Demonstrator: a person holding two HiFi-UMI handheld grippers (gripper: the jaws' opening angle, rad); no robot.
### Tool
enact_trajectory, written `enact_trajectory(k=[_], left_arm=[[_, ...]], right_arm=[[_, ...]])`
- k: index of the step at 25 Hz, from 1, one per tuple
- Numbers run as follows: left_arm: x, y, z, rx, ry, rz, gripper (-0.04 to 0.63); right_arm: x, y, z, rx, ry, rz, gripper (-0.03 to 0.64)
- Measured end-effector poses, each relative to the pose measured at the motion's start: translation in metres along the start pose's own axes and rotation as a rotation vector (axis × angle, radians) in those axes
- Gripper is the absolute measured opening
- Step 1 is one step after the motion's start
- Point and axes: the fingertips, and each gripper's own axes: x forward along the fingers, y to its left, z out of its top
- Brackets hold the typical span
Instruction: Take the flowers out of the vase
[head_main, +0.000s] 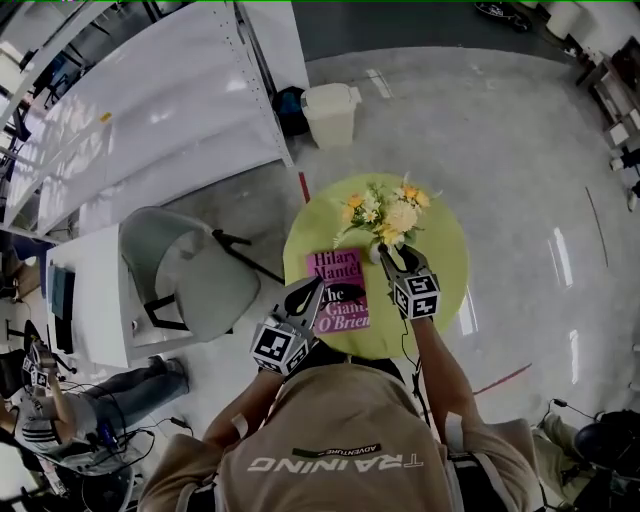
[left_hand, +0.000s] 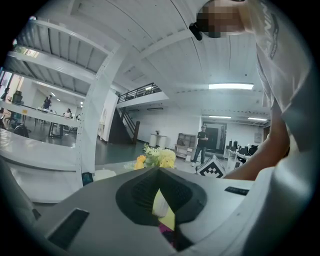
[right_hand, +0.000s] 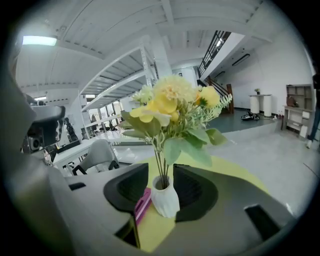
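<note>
Straddling the vase (right_hand: 165, 200), the right gripper's (right_hand: 161, 175) open jaws seemed set to steady it; the left gripper's (left_hand: 159, 172) jaws hung closed near the vase.

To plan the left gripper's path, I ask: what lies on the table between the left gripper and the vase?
A pink book lies flat on the table between the left gripper and the vase, as the head view shows.

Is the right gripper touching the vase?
Cannot tell. In the right gripper view the vase stands between the right gripper's open jaws, clear of one, but it overlaps the other in the picture.
</note>
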Motion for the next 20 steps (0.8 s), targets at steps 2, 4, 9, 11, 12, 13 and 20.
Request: enact_trajectory(k=[2,4,9,11,12,13,20], left_arm=[[0.0,0.005,-0.001,-0.003,0.005,0.008,0.006],[0.001,0.01,-0.002,-0.009,0.007,0.015,0.006],[0.0,0.02,-0.003,-0.021,0.018,0.03,0.006],[0.001,0.023,0.0,-0.018,0.024,0.038,0.006],[0.001,0.025,0.0,-0.019,0.027,0.04,0.006],[0.0,0.027,-0.001,-0.021,0.029,0.043,0.006],[-0.003,0.032,-0.008,-0.026,0.042,0.055,0.006]], right_arm=[[0.011,-0.003,0.001,-0.001,0.009,-0.004,0.16],[0.019,-0.006,0.002,-0.002,0.017,-0.007,0.16],[0.039,-0.008,0.004,-0.011,0.034,-0.012,0.16],[0.045,-0.008,0.005,-0.011,0.034,-0.01,0.16],[0.048,-0.008,0.006,-0.013,0.034,-0.011,0.16],[0.05,-0.008,0.006,-0.015,0.032,-0.012,0.16],[0.053,-0.002,0.008,-0.073,0.015,-0.018,0.075]])
